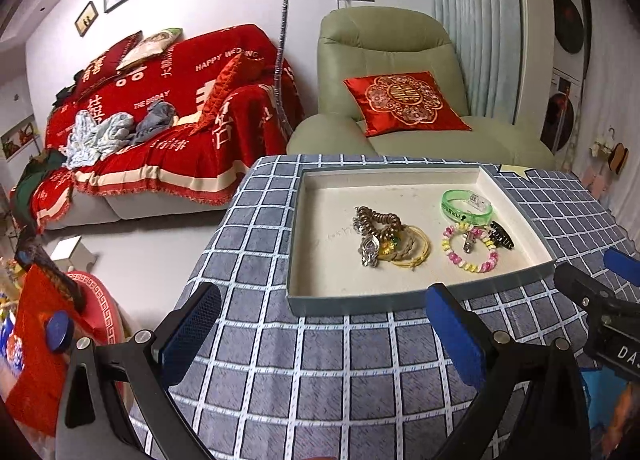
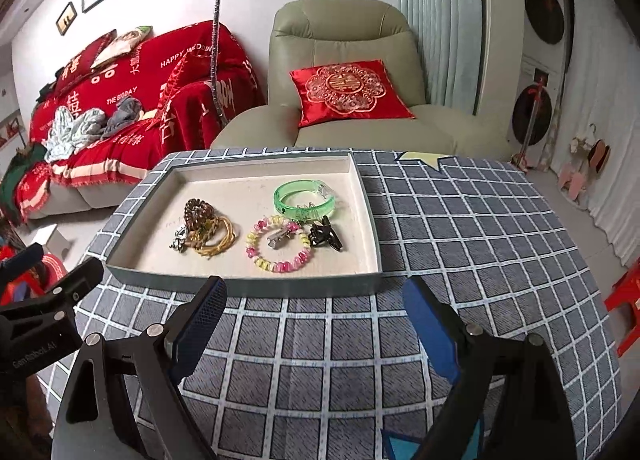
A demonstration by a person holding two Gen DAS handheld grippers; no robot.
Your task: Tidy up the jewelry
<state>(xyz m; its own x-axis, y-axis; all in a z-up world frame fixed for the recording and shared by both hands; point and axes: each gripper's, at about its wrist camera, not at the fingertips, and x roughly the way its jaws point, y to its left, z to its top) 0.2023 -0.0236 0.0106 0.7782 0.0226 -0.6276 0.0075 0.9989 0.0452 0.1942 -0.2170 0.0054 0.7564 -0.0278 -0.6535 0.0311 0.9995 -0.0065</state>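
Shallow grey-rimmed cardboard tray on checked tabletop corrals jewelry: translucent green plastic bangle, pink-yellow beaded bracelet, tangled, apparently metal chains. Left gripper, right gripper: jaws spread, empty, short of tray, presumably poised for sorting.

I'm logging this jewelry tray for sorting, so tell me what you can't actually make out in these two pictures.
- Tangled pile: brown, silver and yellow pieces overlap in both views; piece count unclear.
- Small metal clip inside the pink and yellow bead bracelet: too small to identify.
- Green bangle: its printing is too small to read.
- Black hair claw: left view, partly behind the bracelet.
- Tray: the near wall hides the floor strip behind it.
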